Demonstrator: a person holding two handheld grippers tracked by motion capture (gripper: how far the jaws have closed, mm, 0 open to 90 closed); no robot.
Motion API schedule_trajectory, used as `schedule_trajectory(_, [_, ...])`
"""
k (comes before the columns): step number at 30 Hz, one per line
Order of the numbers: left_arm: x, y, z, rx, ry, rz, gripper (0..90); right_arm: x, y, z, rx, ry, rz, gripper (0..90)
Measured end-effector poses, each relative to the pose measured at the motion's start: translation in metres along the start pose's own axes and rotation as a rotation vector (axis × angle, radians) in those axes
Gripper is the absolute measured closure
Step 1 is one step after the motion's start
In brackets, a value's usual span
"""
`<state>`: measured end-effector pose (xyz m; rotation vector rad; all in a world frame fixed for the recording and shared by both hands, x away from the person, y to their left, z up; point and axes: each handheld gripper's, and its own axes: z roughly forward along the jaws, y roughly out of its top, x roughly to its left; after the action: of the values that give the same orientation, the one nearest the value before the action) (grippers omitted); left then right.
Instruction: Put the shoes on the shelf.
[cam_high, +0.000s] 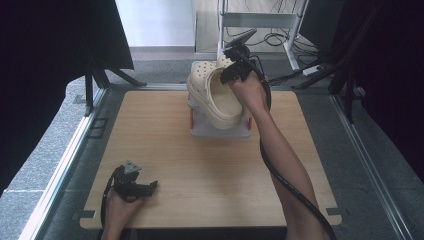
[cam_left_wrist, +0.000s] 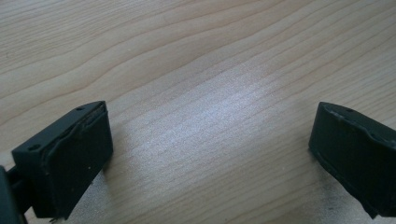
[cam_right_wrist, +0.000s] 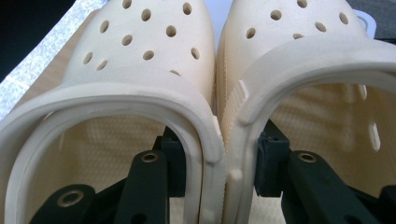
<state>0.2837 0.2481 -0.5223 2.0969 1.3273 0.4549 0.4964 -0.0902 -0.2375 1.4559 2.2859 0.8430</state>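
A pair of cream perforated clogs (cam_high: 215, 97) hangs tilted over the far middle of the wooden table (cam_high: 200, 170). My right gripper (cam_high: 235, 70) is shut on them. In the right gripper view its jaws reach one into each shoe, pinching the touching inner walls of the left clog (cam_right_wrist: 140, 70) and the right clog (cam_right_wrist: 303, 56) together at my right gripper (cam_right_wrist: 219, 168). My left gripper (cam_high: 145, 187) rests near the table's front left corner. In the left gripper view my left gripper (cam_left_wrist: 210, 149) stands open over bare wood, nothing between its fingers (cam_left_wrist: 70, 158).
A pale grey stand (cam_high: 220, 131) with orange marks on its side sits under the clogs at the table's far edge. A white metal frame (cam_high: 260, 20) and cables stand beyond the table. Black curtains hang on both sides.
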Motion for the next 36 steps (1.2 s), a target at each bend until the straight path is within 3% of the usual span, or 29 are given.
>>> schedule_trajectory(14, [0.0, 0.0, 0.0, 0.002, -0.004, 0.002, 0.0, -0.016, 0.031, 0.031, -0.015, -0.076, 0.155, 62.9])
schedule_trajectory(23, [0.0, 0.0, 0.0, 0.003, -0.005, 0.002, 0.0, -0.021, 0.048, 0.054, -0.027, -0.117, 0.207, 63.0])
schedule_trajectory(36, [0.0, 0.0, 0.0, 0.003, -0.006, 0.003, 0.0, -0.023, 0.06, 0.093, -0.041, -0.151, 0.235, 62.9])
